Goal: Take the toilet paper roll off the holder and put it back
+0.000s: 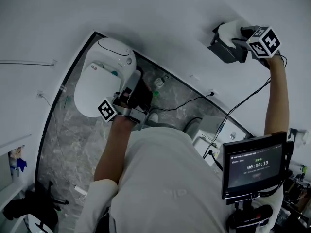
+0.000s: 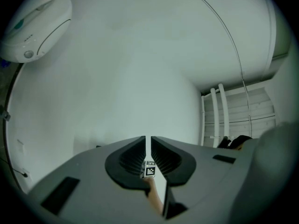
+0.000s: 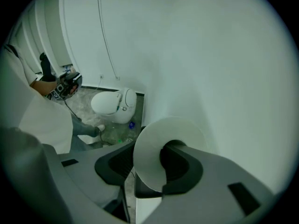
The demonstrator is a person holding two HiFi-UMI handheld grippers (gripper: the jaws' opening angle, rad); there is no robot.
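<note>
Head view: shows the right gripper (image 1: 238, 35) raised high against the wall (image 1: 160, 13), clamped on the white roll (image 1: 227, 32), with the roll touching the top of the dark holder (image 1: 222, 52) fixed to that wall; cannot tell whether the roll sits on the holder or only against it. Shows the left gripper (image 1: 136, 81) held low and well apart from the roll, over the white toilet (image 1: 104, 76) and the grey marbled floor (image 1: 73, 135), and a dark screen (image 1: 252, 166) at lower right. Left gripper view: shows jaws drawn to a thin slit with nothing gripped, aimed at the bare wall (image 2: 140, 69), with the toilet (image 2: 32, 27) at upper left. Right gripper view: shows the right gripper (image 3: 152, 148) closed on the roll (image 3: 173, 129), one jaw at its flat end and the other reaching into its core, close to the wall (image 3: 210, 55). Shows, well beyond, the toilet (image 3: 114, 106) on the floor and the left gripper (image 3: 67, 85) at far left.
</note>
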